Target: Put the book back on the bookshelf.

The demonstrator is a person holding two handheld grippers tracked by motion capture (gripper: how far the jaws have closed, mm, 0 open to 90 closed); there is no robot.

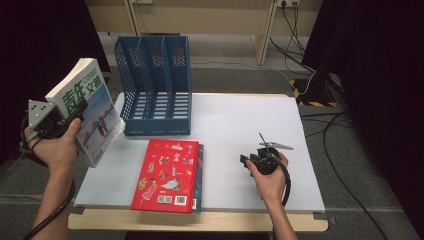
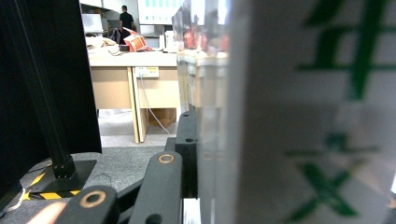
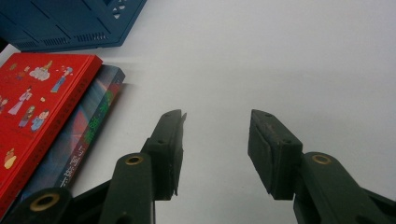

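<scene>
My left gripper (image 1: 75, 109) is shut on a thick white and blue book (image 1: 89, 102) with green characters, held tilted in the air off the table's left edge. In the left gripper view one black finger (image 2: 187, 140) presses the book (image 2: 303, 116), and the other finger is hidden behind it. A red picture book (image 1: 167, 175) lies flat near the front edge on top of a darker book (image 1: 199, 175). My right gripper (image 1: 245, 160) rests low on the white table (image 1: 240, 120) right of them, open, with bare tabletop between its fingers (image 3: 217, 140). The red book (image 3: 37, 102) and the dark book (image 3: 88, 135) lie to its left.
A blue three-slot file rack (image 1: 155, 85) stands at the table's back left, also seen as the rack (image 3: 65, 21) in the right gripper view. Cables run over the floor at the right. Black curtains hang on both sides.
</scene>
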